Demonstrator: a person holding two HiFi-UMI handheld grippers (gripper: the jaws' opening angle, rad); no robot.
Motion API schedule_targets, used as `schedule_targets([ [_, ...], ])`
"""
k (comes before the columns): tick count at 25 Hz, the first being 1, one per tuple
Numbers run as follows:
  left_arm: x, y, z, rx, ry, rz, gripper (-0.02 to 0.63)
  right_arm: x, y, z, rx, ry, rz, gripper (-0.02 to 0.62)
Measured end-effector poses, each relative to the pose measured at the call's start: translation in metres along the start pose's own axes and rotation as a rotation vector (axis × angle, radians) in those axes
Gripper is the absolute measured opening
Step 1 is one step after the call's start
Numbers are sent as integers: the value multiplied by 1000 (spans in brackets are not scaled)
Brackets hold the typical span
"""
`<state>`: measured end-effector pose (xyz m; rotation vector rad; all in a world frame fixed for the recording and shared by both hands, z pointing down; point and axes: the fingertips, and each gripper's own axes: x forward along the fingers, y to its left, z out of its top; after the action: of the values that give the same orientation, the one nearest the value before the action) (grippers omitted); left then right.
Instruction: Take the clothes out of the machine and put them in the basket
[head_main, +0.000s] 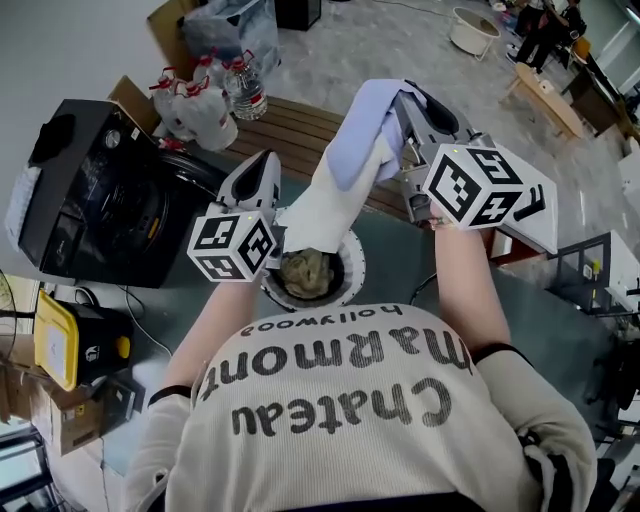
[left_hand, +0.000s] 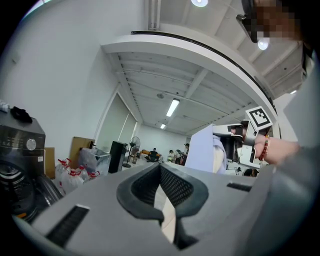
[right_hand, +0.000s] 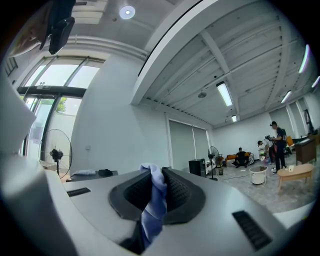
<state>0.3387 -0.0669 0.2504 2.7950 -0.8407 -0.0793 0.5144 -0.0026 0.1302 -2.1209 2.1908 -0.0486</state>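
jaws of right gripper (right_hand: 152, 189) shut on pale blue-and-white cloth garment (head_main: 338, 190), those of left gripper (left_hand: 163, 196) on its white lower part, above round white basket (head_main: 353, 268) of beige clothes (head_main: 305, 272).

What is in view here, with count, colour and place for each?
garment: one, white and lavender, stretched between both grippers, above the basket
basket: one, white, round, centre, under the garment
clothes: a heap, beige, in the basket
machine: one, black, left
bottles: several, clear with red caps, beyond the machine
wooden slats: one surface, brown, beyond the basket
box: one, yellow, lower left
bucket: one, white, far floor, upper right
people: a few, dark clothes, far background
left gripper: grey, shut on the garment's white end
right gripper: grey, shut on the garment's lavender end
sweater: cream, dark lettering, bottom
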Motion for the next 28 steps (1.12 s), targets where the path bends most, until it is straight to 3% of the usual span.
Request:
schedule_targets([
  [8, -16, 3, -13, -4, 21, 42, 9, 13, 9, -82, 11, 181, 42, 52],
  [20, -62, 46, -56, -51, 88, 201, 9, 28, 40, -240, 72, 521, 146, 54],
  [28, -86, 77, -84, -96, 140, 286, 9, 34, 62, -310, 157, 634, 200, 54],
])
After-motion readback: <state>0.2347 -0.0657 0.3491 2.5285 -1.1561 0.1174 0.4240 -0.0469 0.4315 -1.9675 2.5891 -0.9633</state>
